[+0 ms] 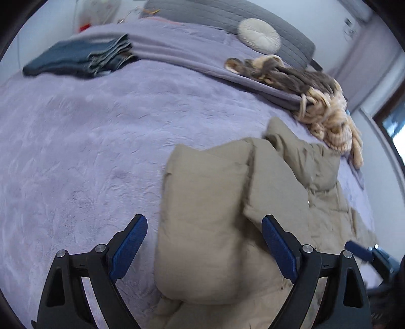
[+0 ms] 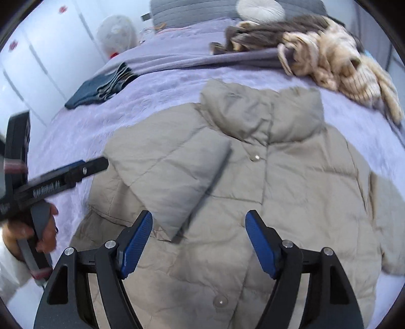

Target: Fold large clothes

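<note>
Puffer jacket (image 2: 253,182) lies flat by my near edge of the bed (image 1: 76,151), one sleeve (image 2: 177,182) folded across its front. I've got left gripper (image 1: 205,248) and right gripper (image 2: 198,243) both spread wide, holding nothing; bare blanket toward the jeans (image 1: 78,59).

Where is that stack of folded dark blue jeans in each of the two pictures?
Left wrist view: the folded jeans lie upper left, on the purple bedspread.
Right wrist view: the folded jeans lie left of centre, upper part, beyond the beige puffer jacket.
Shared landmark: the round cream cushion against the grey headboard.
</note>
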`<state>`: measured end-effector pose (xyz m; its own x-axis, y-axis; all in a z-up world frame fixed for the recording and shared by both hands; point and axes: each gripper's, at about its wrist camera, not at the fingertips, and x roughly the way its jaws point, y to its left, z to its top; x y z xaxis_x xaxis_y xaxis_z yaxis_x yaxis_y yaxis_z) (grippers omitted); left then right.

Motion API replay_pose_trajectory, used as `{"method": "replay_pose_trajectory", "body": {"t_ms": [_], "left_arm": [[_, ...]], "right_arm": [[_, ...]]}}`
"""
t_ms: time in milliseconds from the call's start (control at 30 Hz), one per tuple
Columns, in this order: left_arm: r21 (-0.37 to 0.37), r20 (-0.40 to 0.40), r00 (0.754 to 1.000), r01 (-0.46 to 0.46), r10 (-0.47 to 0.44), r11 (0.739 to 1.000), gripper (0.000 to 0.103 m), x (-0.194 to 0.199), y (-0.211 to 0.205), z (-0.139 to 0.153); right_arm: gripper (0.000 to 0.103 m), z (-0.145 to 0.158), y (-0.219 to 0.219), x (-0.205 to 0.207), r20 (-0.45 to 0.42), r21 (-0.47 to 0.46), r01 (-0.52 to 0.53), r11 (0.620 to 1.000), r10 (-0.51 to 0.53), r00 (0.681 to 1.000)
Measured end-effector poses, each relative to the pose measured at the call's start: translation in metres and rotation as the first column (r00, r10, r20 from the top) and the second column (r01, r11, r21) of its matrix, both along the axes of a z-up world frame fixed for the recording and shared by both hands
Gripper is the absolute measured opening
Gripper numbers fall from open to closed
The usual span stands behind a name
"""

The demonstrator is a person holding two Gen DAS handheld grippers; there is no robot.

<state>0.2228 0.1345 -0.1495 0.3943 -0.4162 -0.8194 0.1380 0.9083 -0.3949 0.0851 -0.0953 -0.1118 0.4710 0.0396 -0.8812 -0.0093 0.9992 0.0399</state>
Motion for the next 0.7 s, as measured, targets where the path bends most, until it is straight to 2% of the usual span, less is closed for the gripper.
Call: {"method": "replay_pose_trajectory", "body": {"t_ms": [67, 133, 167, 200, 233, 333, 367, 400, 433, 500, 533, 567, 600, 633, 700], "left_arm": [[-0.107, -0.097, 0.994, -0.062, 0.051, 0.992, 0.093, 0.02, 0.019, -0.023], [-0.166, -0.16, 0.984, -0.107, 0.081, 0.98, 0.089, 0.034, 0.023, -0.044], [-0.186, -0.167, 0.983, -0.101, 0.07, 0.977, 0.067, 0.038, 0.019, -0.05], [-0.202, -0.17, 0.985, -0.074, 0.039, 0.977, 0.033, 0.041, 0.013, -0.055], [-0.198, -0.17, 0.985, -0.051, 0.017, 0.979, 0.023, 0.041, 0.006, -0.056], [-0.128, -0.083, 0.996, -0.02, 0.009, 0.992, 0.015, 0.032, -0.004, -0.045], [-0.102, -0.063, 0.998, -0.014, 0.008, 0.995, 0.015, 0.029, -0.004, -0.042], [-0.074, -0.049, 0.999, -0.012, 0.008, 0.997, 0.015, 0.027, -0.004, -0.041], [-0.053, -0.041, 0.999, -0.01, 0.007, 0.999, 0.015, 0.027, -0.004, -0.04], [-0.029, -0.041, 0.999, -0.003, 0.002, 1.0, 0.015, 0.028, -0.006, -0.043], [-0.027, -0.044, 0.999, 0.002, -0.003, 1.0, 0.015, 0.029, -0.007, -0.045], [-0.022, -0.044, 0.999, 0.007, -0.008, 1.0, 0.015, 0.03, -0.009, -0.048], [0.006, -0.042, 0.999, 0.004, -0.004, 1.0, 0.015, 0.031, -0.011, -0.05], [0.035, -0.045, 0.999, -0.004, 0.005, 0.999, 0.015, 0.032, -0.014, -0.053], [0.062, -0.053, 0.998, -0.03, 0.033, 0.998, 0.015, 0.034, -0.014, -0.053]], "right_arm": [[0.079, -0.009, 0.029, 0.011, -0.005, -0.12, -0.067, 0.99, 0.067, 0.998], [0.079, -0.022, 0.05, 0.025, -0.007, -0.237, -0.102, 0.966, 0.103, 0.995], [0.079, -0.028, 0.057, 0.031, -0.014, -0.281, -0.108, 0.954, 0.108, 0.994], [0.079, -0.034, 0.06, 0.04, -0.018, -0.321, -0.107, 0.941, 0.106, 0.994], [0.079, -0.039, 0.059, 0.047, -0.016, -0.346, -0.095, 0.933, 0.095, 0.995], [0.076, -0.034, 0.041, 0.056, 0.019, -0.37, -0.011, 0.929, 0.019, 1.0], [0.055, -0.026, 0.027, 0.054, 0.051, -0.35, 0.039, 0.936, -0.023, 0.998], [0.016, -0.018, 0.013, 0.051, 0.074, -0.315, 0.087, 0.945, -0.066, 0.995], [0.004, -0.014, -0.01, 0.046, 0.083, -0.261, 0.15, 0.953, -0.133, 0.988], [0.005, -0.013, -0.051, 0.032, 0.072, -0.084, 0.247, 0.965, -0.241, 0.968], [0.005, -0.019, -0.078, 0.023, 0.038, 0.031, 0.313, 0.949, -0.314, 0.948], [0.005, -0.029, -0.097, 0.016, -0.005, 0.105, 0.366, 0.925, -0.368, 0.93], [0.005, -0.04, -0.113, 0.009, -0.055, 0.182, 0.415, 0.891, -0.412, 0.909], [0.005, -0.055, -0.132, 0.001, -0.114, 0.277, 0.47, 0.838, -0.457, 0.882], [0.01, -0.075, -0.154, -0.015, -0.201, 0.403, 0.538, 0.74, -0.502, 0.841]]}}
